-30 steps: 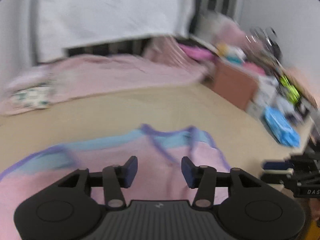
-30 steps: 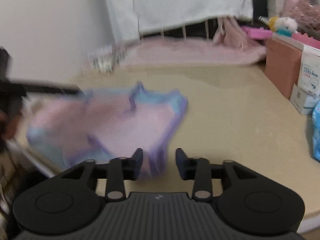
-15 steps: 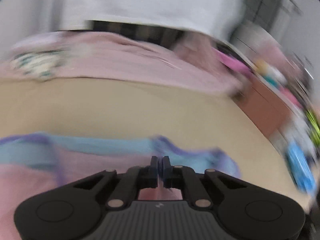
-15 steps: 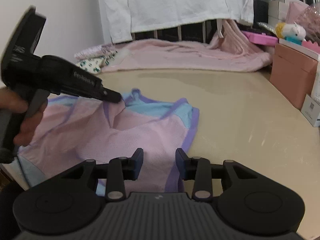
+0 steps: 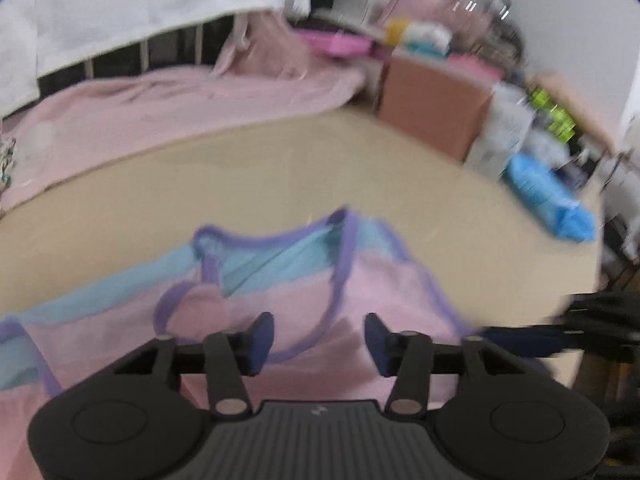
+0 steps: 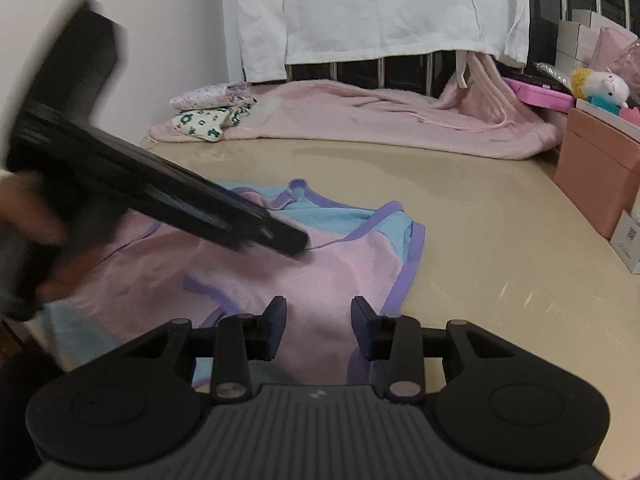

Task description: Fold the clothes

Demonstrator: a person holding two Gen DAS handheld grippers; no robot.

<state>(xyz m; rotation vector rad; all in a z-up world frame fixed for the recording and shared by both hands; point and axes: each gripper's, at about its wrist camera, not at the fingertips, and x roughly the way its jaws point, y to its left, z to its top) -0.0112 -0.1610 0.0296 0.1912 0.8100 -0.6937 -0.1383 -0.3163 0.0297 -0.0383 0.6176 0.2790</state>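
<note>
Working w/ the left gripper (image 5: 318,338) first: its jaws are opening right now, pads apart, nothing pinched between them. The garment (image 5: 280,280), a pink top w/ blue yoke and purple trim, lies flat-ish on the beige table (image 5: 280,176), right under and ahead of that tool. From the right wrist view, the left tool's tip sits low at the fabric near the purple trim below the neckline, though you can't tell from here if it actually touches.

Judging by the layout, you're between grabs, setting up a fold. Tips:
- Let the left jaws finish spreading before you drop onto cloth; aim for a trimmed edge, not the loose middle, so you lift one layer only.
- The top is rumpled around the neckline, so smooth or tension it before folding, else the crease prob. goes crooked.

Moving across to the right gripper (image 6: 319,330): jaws part-way apart, steady, nothing between the pads; pink cloth lies under them, just inside the purple hem. Take that hem edge w/ the right tool while the left takes its matching edge, then lift both evenly and carry over together.

Further right, keep clear of the pink box (image 6: 596,176) and the blue packet (image 5: 548,200) at the table's edge; plenty of bare table in between, so lay the fold there. The pink blanket (image 6: 380,120) at the back is well apart, no issue.
</note>
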